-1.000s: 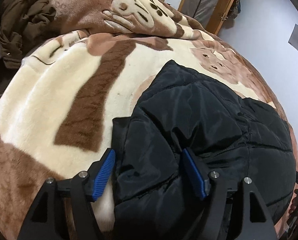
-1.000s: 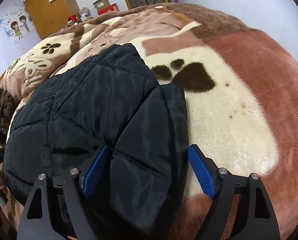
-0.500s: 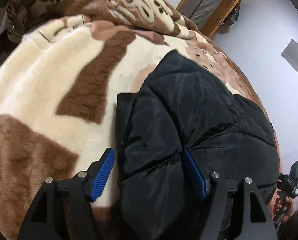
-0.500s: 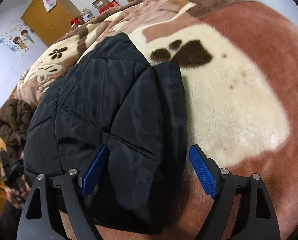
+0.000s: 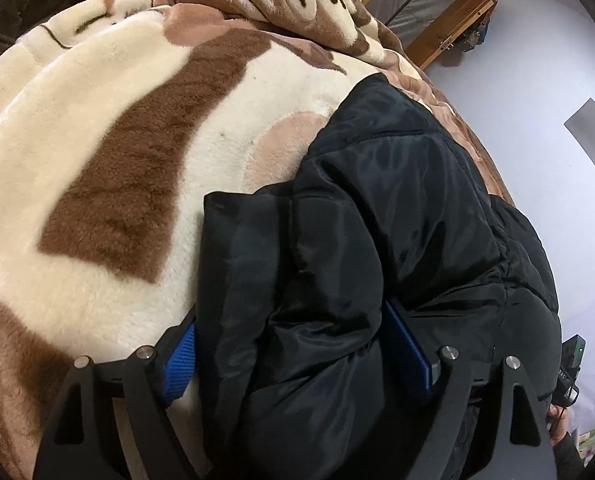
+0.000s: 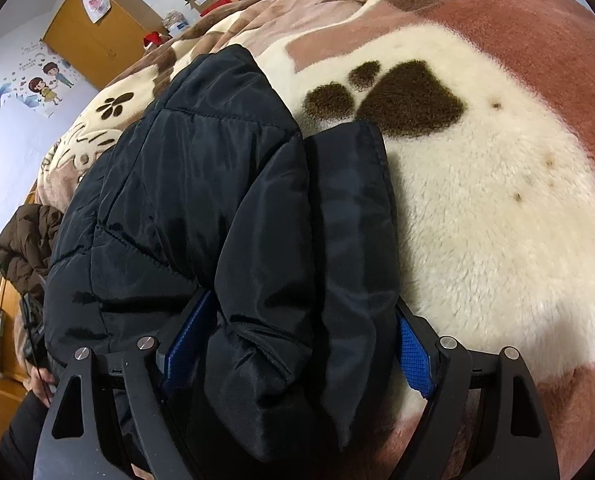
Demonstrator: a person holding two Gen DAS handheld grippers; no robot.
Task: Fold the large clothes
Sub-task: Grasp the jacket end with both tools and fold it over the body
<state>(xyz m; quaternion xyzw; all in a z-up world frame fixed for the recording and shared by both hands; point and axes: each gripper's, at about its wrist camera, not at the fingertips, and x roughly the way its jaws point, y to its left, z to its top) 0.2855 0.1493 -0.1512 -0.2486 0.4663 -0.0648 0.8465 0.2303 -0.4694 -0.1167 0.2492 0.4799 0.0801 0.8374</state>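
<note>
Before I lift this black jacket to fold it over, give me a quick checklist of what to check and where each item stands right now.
1. Left gripper has fabric between its fingers: ok, a thick fold of the black jacket fills the gap.
2. Right gripper has fabric between its fingers: ok, a padded fold sits between the blue pads.
3. Both grips firmly closed: cannot tell; the fingers stand wide around bulky padding.
4. Jacket lies on the blanket, not hanging off the bed: ok as far as visible.
5. Landing area ahead free of other clothes: ok; the brown garment lies off to the side.
</note>
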